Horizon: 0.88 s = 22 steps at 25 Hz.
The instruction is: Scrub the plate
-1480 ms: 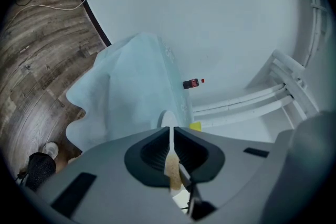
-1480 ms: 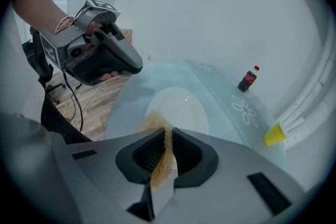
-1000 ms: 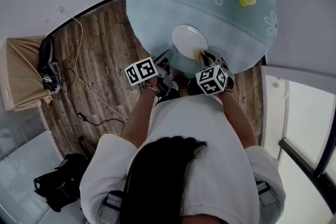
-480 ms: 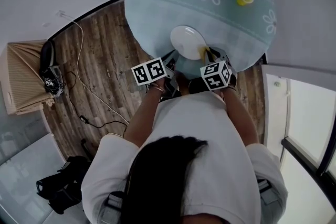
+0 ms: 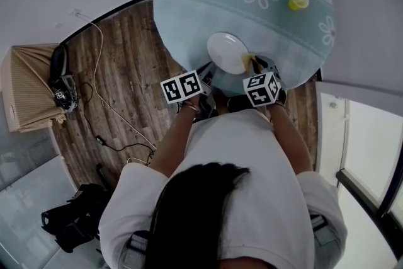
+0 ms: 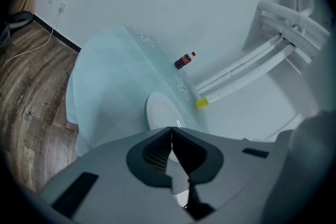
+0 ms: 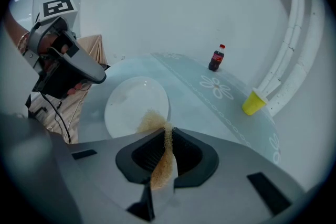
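Plate (image 5: 227, 52) sits within easy reach — right gripper (image 5: 254, 64) clamps the tan sponge (image 7: 152, 122) against its rim to scrub, left gripper (image 5: 206, 77) (jaws pressed together) probably steadies it.

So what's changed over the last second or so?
The right gripper, shut on the tan sponge, has slid it along the near rim of the plate toward its right edge. The left gripper, shut, has edged closer to the plate. The plate, yellow cup and bottle stayed put.
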Each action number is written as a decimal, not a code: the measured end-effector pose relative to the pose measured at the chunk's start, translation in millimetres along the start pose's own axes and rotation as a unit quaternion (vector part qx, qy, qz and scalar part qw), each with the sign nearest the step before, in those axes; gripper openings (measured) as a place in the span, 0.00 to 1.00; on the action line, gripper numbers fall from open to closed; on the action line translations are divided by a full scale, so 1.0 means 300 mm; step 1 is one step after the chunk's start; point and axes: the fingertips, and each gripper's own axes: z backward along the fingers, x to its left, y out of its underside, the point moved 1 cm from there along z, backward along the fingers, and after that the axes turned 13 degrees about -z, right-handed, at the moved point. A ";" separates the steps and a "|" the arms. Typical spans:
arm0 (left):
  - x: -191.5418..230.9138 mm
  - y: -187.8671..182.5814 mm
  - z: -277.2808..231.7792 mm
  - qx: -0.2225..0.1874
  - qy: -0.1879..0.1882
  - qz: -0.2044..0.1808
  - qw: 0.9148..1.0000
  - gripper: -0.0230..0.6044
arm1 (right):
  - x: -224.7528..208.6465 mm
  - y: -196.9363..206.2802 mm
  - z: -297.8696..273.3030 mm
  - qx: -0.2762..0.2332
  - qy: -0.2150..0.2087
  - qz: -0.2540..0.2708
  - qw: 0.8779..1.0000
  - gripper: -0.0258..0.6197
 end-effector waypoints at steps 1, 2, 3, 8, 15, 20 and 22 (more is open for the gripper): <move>0.002 0.002 0.000 0.002 -0.001 0.000 1.000 0.05 | 0.000 -0.004 -0.002 0.001 0.001 0.004 1.000 0.13; 0.005 0.002 -0.001 0.002 -0.002 0.001 1.000 0.05 | -0.002 -0.010 -0.006 0.002 0.003 0.010 1.000 0.13; 0.009 0.001 -0.004 0.002 -0.003 0.003 1.000 0.05 | -0.006 -0.016 -0.010 0.003 0.006 0.017 1.000 0.13; 0.024 0.011 0.004 -0.002 -0.013 0.011 1.000 0.05 | -0.027 -0.025 -0.026 0.007 0.011 0.009 1.000 0.13; 0.029 -0.010 0.006 -0.008 -0.015 0.008 1.000 0.05 | -0.040 -0.043 -0.046 0.014 0.015 0.009 1.000 0.12; 0.019 -0.013 0.002 -0.005 -0.014 0.007 1.000 0.05 | -0.044 -0.046 -0.040 0.016 0.009 0.005 1.000 0.13; 0.019 -0.016 -0.001 -0.003 -0.014 0.006 1.000 0.05 | -0.042 -0.045 -0.043 0.017 0.009 0.011 1.000 0.12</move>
